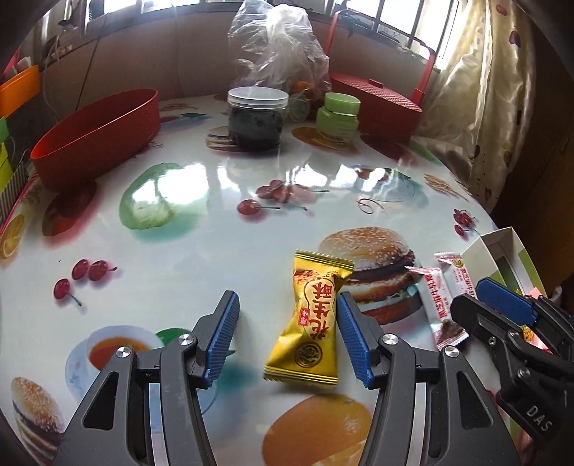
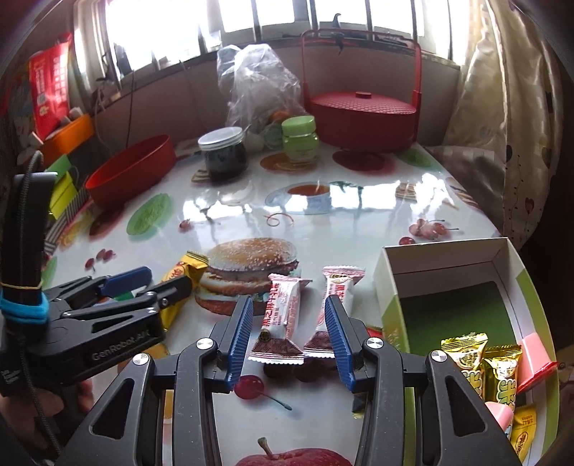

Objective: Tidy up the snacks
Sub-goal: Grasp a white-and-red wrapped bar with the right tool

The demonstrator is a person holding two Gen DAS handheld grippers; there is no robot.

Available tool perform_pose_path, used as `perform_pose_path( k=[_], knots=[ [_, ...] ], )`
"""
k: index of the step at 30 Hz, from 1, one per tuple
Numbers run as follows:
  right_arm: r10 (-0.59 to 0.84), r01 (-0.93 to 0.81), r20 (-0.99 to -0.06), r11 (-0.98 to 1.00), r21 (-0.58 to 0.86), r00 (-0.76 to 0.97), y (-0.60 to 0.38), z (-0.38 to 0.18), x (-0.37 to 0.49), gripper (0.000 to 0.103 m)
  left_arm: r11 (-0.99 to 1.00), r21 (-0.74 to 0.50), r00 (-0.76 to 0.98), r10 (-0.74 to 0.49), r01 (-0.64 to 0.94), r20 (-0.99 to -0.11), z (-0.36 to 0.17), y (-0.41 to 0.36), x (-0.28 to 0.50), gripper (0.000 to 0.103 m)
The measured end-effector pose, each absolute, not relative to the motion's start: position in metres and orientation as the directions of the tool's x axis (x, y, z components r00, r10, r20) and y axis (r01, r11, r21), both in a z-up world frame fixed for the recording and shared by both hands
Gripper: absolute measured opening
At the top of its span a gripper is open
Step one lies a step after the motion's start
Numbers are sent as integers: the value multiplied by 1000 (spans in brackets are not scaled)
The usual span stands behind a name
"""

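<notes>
Straddling the gold candy point(image 1: 311, 322), left hand-held gripper point(image 1: 287, 338) stood apart; right hand-held gripper point(image 2: 287, 338), also apart, straddled two pink bars point(image 2: 283, 319) at 12 o'clock; risk: glossy wrappers slipping on the counter point(image 1: 215, 222)

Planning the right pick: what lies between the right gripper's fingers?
In the right wrist view, two pink-and-white snack bars lie on the table between the open right gripper.

I'm in a home dining corner. My counter point(image 2: 358, 215) wears a glossy food-print cover, with a patterned curtain point(image 2: 502, 143), barred window point(image 2: 272, 18) and jars point(image 2: 224, 152) behind.
</notes>
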State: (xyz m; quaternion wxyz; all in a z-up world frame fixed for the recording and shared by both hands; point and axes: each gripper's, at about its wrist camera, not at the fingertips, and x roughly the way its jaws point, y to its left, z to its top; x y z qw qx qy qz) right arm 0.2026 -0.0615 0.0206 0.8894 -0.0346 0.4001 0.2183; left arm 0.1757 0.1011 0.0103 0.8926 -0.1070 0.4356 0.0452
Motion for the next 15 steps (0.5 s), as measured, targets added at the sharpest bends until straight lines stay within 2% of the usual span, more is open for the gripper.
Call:
perform_pose_path(
  k=[7, 15],
  knots=[
    [361, -444, -750, 890, 101, 555, -48, 12, 205, 41, 967, -169, 630, -12, -190, -776, 10, 110, 170, 57],
    [327, -423, -776, 902, 86, 539, -45, 0, 212, 35, 966, -177, 643, -16, -187, -766, 9, 111, 167, 57]
  ],
)
